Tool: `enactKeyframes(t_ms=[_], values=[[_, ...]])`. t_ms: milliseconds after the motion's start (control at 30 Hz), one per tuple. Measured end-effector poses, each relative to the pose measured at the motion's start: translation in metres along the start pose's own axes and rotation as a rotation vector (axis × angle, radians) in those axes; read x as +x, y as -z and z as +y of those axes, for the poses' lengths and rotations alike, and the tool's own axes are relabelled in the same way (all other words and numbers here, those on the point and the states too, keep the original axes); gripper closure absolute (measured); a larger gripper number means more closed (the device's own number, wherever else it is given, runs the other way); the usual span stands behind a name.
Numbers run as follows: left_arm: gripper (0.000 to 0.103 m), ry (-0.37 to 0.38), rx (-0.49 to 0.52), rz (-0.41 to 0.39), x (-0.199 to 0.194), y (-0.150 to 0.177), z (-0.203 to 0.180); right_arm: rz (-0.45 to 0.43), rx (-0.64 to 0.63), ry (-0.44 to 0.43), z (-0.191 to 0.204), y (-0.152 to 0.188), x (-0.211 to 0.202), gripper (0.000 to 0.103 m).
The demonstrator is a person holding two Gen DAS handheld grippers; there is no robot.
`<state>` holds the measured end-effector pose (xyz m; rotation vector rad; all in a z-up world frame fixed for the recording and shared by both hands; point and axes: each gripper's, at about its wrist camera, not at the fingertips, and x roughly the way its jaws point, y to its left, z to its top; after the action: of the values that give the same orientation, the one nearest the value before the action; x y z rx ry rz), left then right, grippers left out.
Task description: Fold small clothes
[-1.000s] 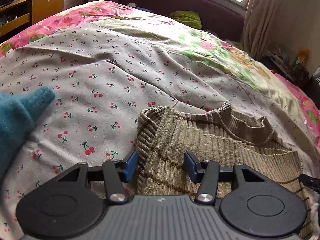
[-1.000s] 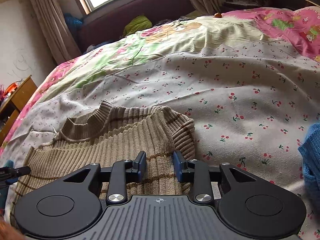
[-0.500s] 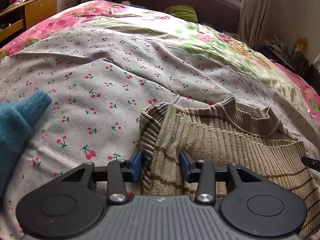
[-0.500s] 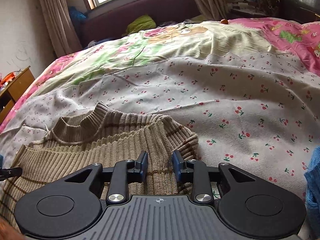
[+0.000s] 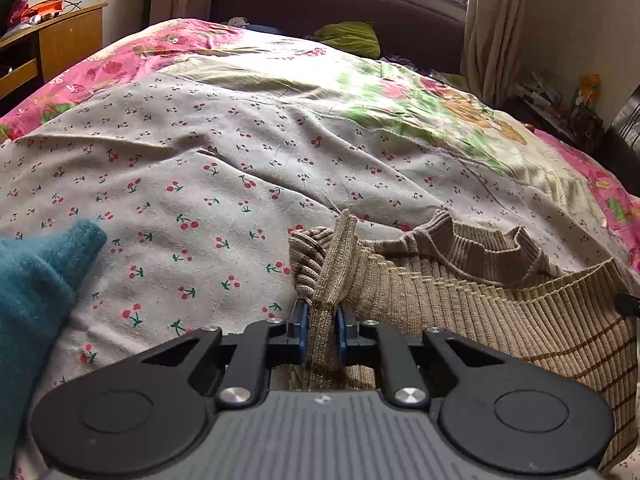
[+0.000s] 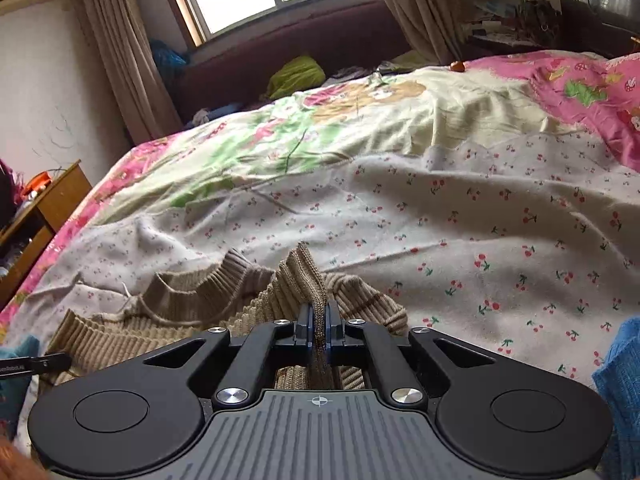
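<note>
A beige ribbed sweater with thin brown stripes [image 5: 480, 304] lies on the cherry-print bed sheet [image 5: 200, 184], collar toward the far side. My left gripper [image 5: 322, 322] is shut on the sweater's left edge, and a fold of knit sticks up between its fingers. In the right wrist view the same sweater [image 6: 192, 312] lies to the lower left. My right gripper [image 6: 318, 322] is shut on its right edge, with a pinched ridge of fabric standing up.
A teal knit garment [image 5: 36, 280] lies at the left of the sweater. A blue garment [image 6: 620, 392] lies at the right. A wooden cabinet [image 5: 60, 48] stands left of the bed. A dark headboard [image 6: 300, 44] and window are behind.
Both grippers have closed from open onto the sweater's side edges, bunching the knit up between the fingers. Both cameras have tilted up a little.
</note>
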<state>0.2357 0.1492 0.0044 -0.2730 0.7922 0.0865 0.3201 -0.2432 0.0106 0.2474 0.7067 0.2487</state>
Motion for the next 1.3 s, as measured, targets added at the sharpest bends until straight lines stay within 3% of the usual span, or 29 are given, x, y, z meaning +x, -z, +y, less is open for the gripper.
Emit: enactKeyframes(t_ms=[167, 333, 500, 600, 733, 967, 1133, 1300], values=[[0.084, -0.005, 0.0, -0.041, -0.004, -0.003, 0.003, -0.055, 0.042, -0.012, -0.005, -0.011, -0.006, 0.099], [0.084, -0.03, -0.036, -0.01, 0.012, 0.005, 0.015, 0.06, 0.062, 0.105, -0.022, 0.011, 0.04, 0.099], [0.081, -0.011, -0.026, -0.051, 0.003, 0.004, 0.013, 0.063, 0.066, 0.127, -0.024, 0.026, 0.049, 0.099], [0.073, -0.005, -0.013, -0.04, 0.007, 0.0, 0.011, 0.066, 0.092, 0.119, -0.029, 0.027, 0.05, 0.099], [0.073, -0.02, 0.036, 0.003, 0.017, 0.004, 0.004, 0.06, 0.123, 0.106, -0.035, 0.031, 0.05, 0.099], [0.079, -0.045, 0.085, -0.034, 0.004, 0.003, -0.008, 0.05, 0.147, 0.086, -0.04, 0.035, 0.049, 0.099], [0.079, -0.072, 0.11, -0.001, 0.014, -0.001, -0.01, 0.048, 0.161, 0.078, -0.041, 0.035, 0.049, 0.099], [0.072, -0.083, 0.12, 0.048, 0.027, -0.001, -0.009, 0.045, 0.17, 0.069, -0.043, 0.036, 0.049, 0.099]])
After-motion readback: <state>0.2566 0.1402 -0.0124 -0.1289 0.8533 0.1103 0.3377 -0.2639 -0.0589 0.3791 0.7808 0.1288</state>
